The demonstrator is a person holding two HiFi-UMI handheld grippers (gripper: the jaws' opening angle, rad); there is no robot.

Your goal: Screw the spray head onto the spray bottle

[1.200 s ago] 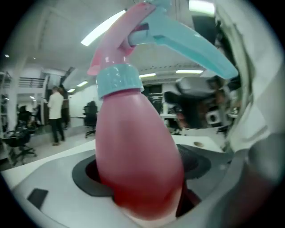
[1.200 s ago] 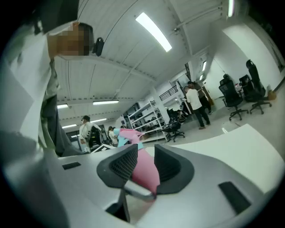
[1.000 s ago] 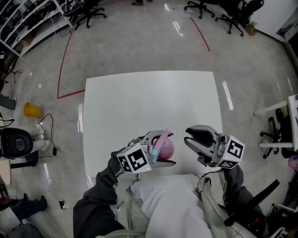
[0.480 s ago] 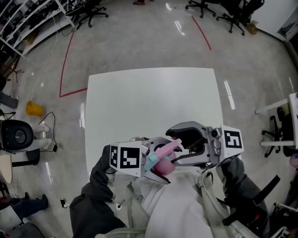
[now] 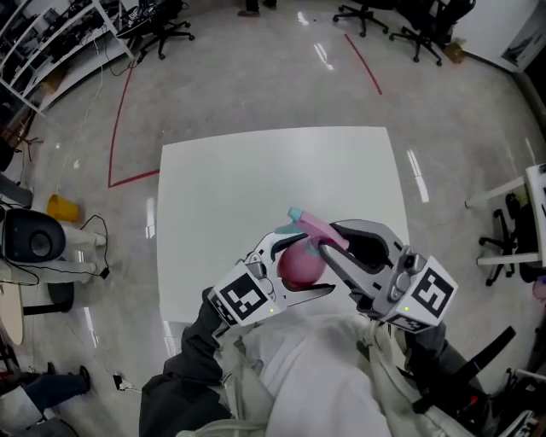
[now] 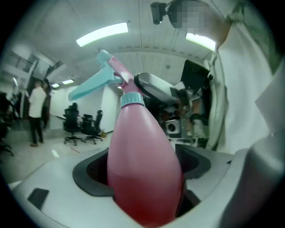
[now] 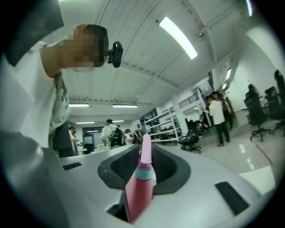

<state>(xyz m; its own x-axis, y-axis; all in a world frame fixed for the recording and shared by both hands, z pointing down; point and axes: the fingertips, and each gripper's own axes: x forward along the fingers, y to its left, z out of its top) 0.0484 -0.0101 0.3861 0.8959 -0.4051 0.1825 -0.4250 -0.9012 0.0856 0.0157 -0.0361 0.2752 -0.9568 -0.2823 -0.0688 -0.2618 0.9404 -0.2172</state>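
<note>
A pink spray bottle [image 5: 299, 268] with a teal collar hangs above the white table [image 5: 256, 179], and my left gripper [image 5: 300, 266] is shut on its body. In the left gripper view the bottle [image 6: 142, 169] fills the gap between the jaws, tilted, with the pink and teal spray head [image 6: 109, 75] on top. My right gripper [image 5: 328, 243] reaches in from the right. Its jaws are closing around the spray head [image 5: 311, 226] and neck. The right gripper view shows the spray head [image 7: 145, 153] and the bottle's shoulder [image 7: 136, 196] wedged between its pads.
The white table's near edge lies under my arms. Office chairs [image 5: 388, 21], a red floor line [image 5: 119, 111] and shelving [image 5: 34, 34] surround it. A yellow cone [image 5: 58, 205] and a black fan [image 5: 30, 239] stand at the left. People stand in the background [image 7: 216, 118].
The right gripper came in from the right, stood open at the spray head, and now has its jaws drawn in on it. Both grippers and the bottle shifted forward over the table.
</note>
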